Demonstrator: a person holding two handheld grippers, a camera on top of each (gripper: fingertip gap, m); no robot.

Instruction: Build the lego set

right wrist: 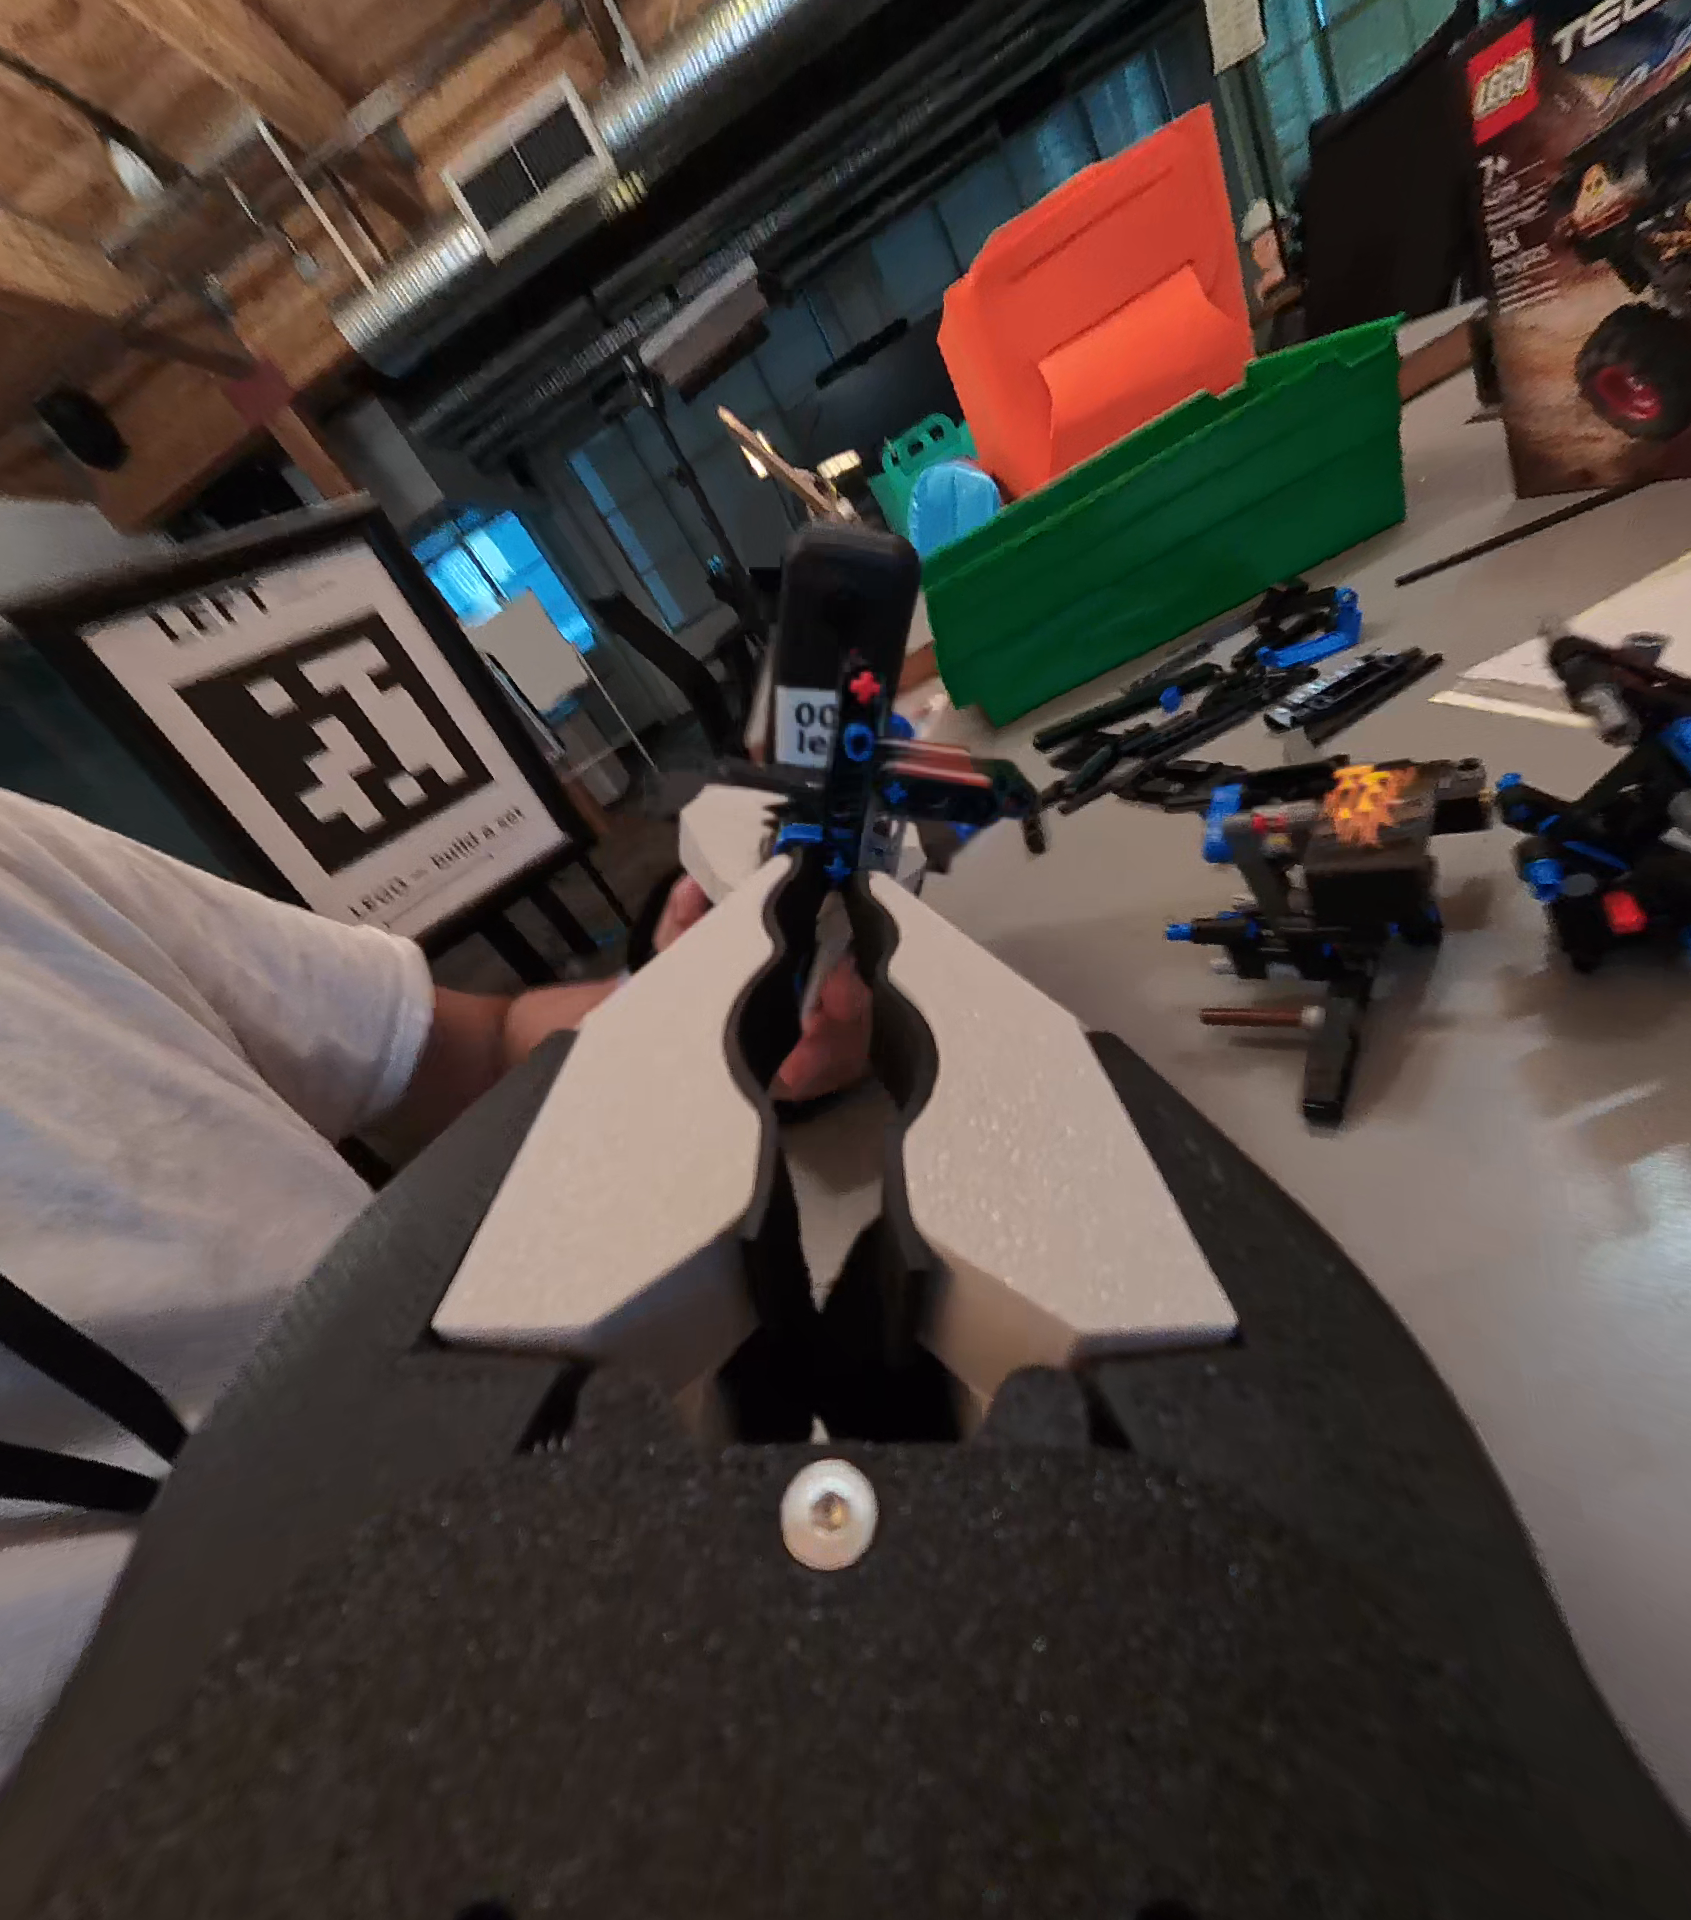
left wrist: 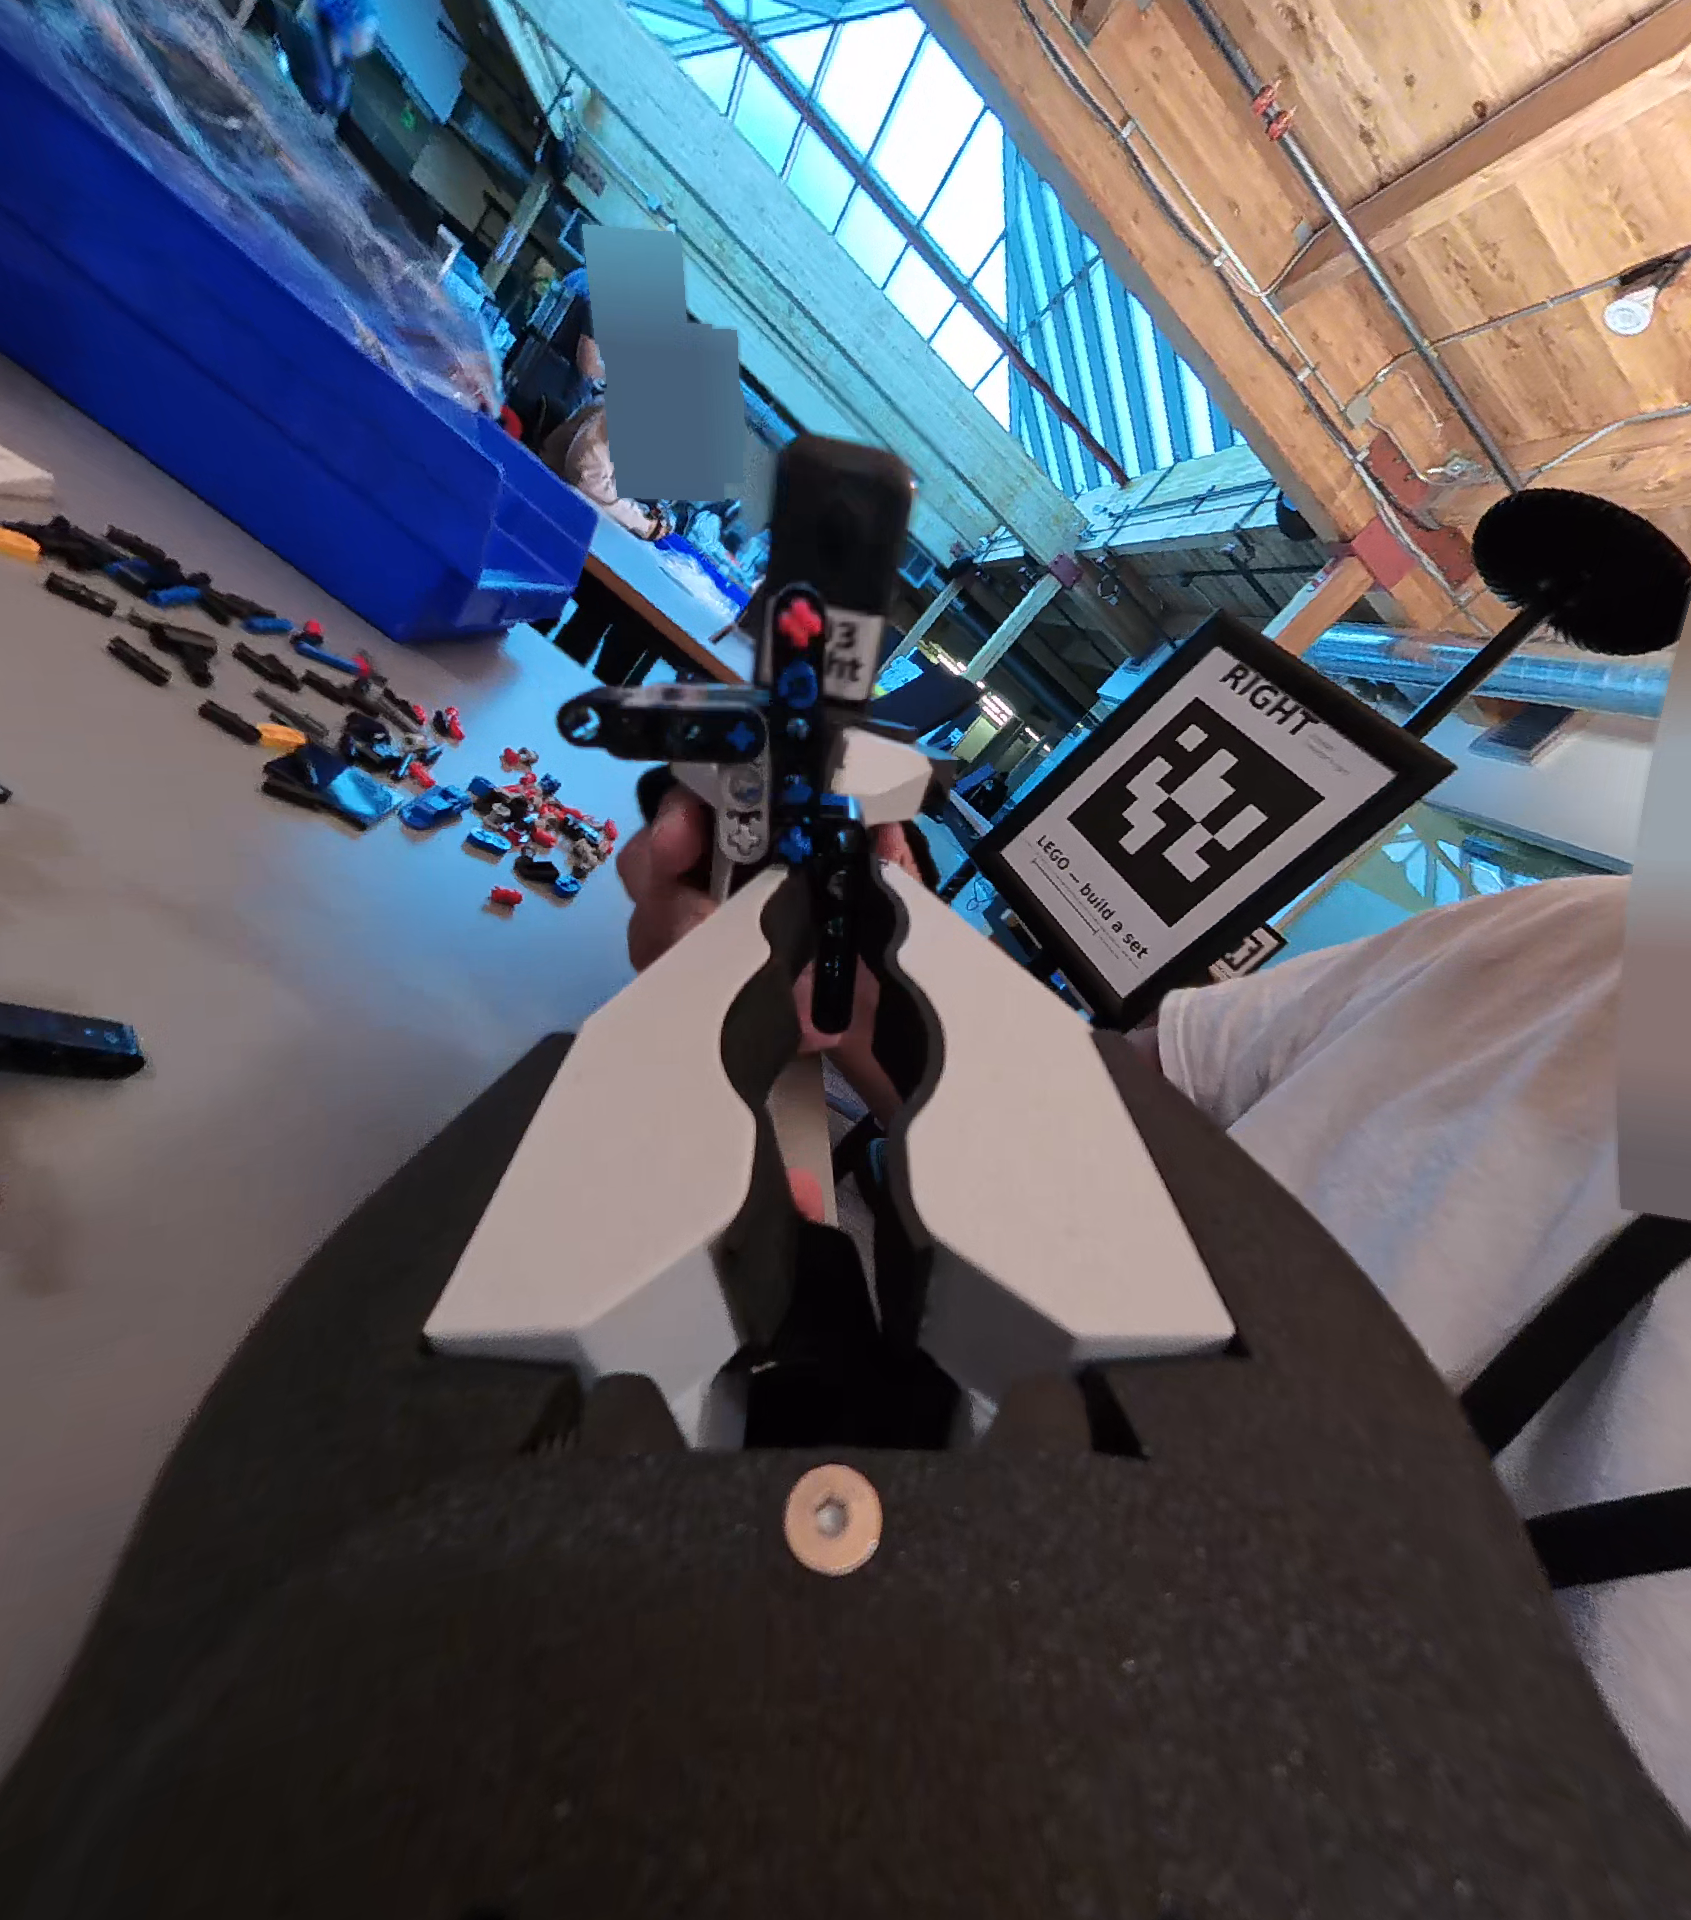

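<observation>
Two handheld grippers meet nose to nose above a pale table (right wrist: 1443,1299), both clamped on the same small lego assembly (left wrist: 799,769). In the left wrist view, the left gripper (left wrist: 825,914) has its grey fingers (left wrist: 654,1091) drawn nearly together, pinching the lower end of a black beam studded with blue pins and topped by a red one; a black crosspiece and a grey piece branch off to the left of the beam. In the right wrist view, the right gripper (right wrist: 825,883) is likewise closed on the assembly from the opposite side, its tips meeting the beam just below the blue pins.

Behind the assembly in each view sits the facing gripper's black camera, with a hand (left wrist: 664,883) wrapped around the handle beneath it and a framed black-and-white marker card (left wrist: 1205,810) mounted beside it. A white sleeve (left wrist: 1392,1039) fills the near right edge of the left view.

Farther off on the table, loose black, blue and red pieces (left wrist: 353,717) lie scattered before a blue bin (left wrist: 249,364). On the other side stand two partly built black-and-blue sections (right wrist: 1340,862), more black beams, a green bin (right wrist: 1184,540) and the set's box (right wrist: 1651,239).
</observation>
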